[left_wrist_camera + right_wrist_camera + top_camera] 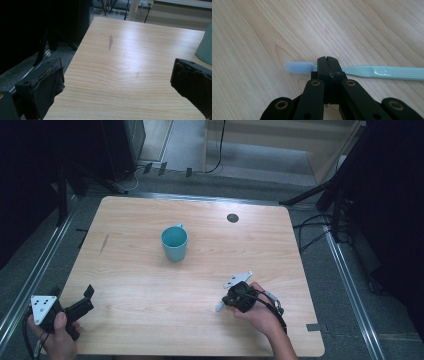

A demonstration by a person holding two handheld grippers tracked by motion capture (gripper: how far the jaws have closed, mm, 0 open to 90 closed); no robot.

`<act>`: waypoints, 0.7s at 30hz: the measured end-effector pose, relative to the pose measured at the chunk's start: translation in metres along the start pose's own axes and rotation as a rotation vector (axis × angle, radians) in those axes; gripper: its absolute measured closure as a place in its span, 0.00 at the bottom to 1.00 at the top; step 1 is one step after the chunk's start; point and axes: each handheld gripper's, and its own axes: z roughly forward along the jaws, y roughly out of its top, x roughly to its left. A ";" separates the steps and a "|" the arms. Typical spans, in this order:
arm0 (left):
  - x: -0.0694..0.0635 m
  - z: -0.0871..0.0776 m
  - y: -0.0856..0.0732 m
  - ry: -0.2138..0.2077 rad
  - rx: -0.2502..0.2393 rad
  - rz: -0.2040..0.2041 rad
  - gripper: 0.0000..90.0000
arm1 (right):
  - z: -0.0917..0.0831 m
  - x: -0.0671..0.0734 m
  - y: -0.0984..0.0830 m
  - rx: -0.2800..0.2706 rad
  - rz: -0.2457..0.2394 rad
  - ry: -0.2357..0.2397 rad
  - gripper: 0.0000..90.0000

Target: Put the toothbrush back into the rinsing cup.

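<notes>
A pale turquoise toothbrush (372, 72) lies crosswise in the right gripper (327, 60), whose jaws are clamped together on its neck, bristle head to one side of the tips and handle to the other, just above the wooden table (262, 37). Beyond that gripper stands a turquoise mug (174, 243). Well off to the side, the left gripper (85, 300) holds nothing, its jaws spread wide.

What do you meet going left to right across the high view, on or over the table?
Left gripper at the near left edge, fingers apart → teal cup near the middle → right gripper, shut on the toothbrush → dark round spot at the far edge of the table.
</notes>
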 end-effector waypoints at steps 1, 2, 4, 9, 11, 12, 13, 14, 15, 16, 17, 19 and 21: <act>0.000 0.000 0.000 -0.001 0.000 -0.001 0.00 | 0.002 0.001 0.001 0.000 -0.003 0.002 1.00; 0.000 0.000 0.000 -0.001 -0.002 -0.003 0.00 | 0.003 0.001 0.003 -0.006 0.003 0.009 1.00; 0.000 0.000 0.000 -0.002 0.001 0.000 0.00 | 0.007 0.001 0.007 -0.015 0.008 0.009 1.00; 0.000 0.000 0.000 -0.003 -0.001 -0.005 0.00 | 0.015 -0.005 0.021 -0.041 0.067 0.004 1.00; 0.000 0.000 0.000 -0.003 -0.001 -0.006 0.00 | 0.019 -0.009 0.027 -0.051 0.080 -0.008 1.00; 0.000 0.000 0.000 -0.003 0.000 -0.006 0.00 | 0.021 -0.012 0.030 -0.053 0.087 -0.012 1.00; 0.000 0.000 0.000 -0.003 0.001 -0.007 0.00 | 0.023 -0.014 0.034 -0.055 0.103 -0.019 1.00; 0.000 0.000 0.000 -0.003 0.001 -0.008 0.00 | 0.024 -0.017 0.037 -0.052 0.115 -0.027 1.00; 0.000 0.001 0.000 -0.004 0.000 -0.010 0.00 | 0.026 -0.019 0.040 -0.056 0.129 -0.033 1.00; 0.001 0.000 0.000 -0.004 0.000 -0.010 0.00 | 0.028 -0.023 0.044 -0.059 0.142 -0.037 1.00; 0.001 0.001 0.000 -0.005 0.001 -0.011 0.00 | 0.030 -0.026 0.047 -0.066 0.151 -0.044 1.00; 0.001 0.001 0.000 -0.007 0.002 -0.012 0.00 | 0.033 -0.034 0.054 -0.076 0.175 -0.057 1.00; 0.001 0.001 0.000 -0.008 0.007 -0.012 0.00 | 0.036 -0.040 0.061 -0.070 0.190 -0.085 1.00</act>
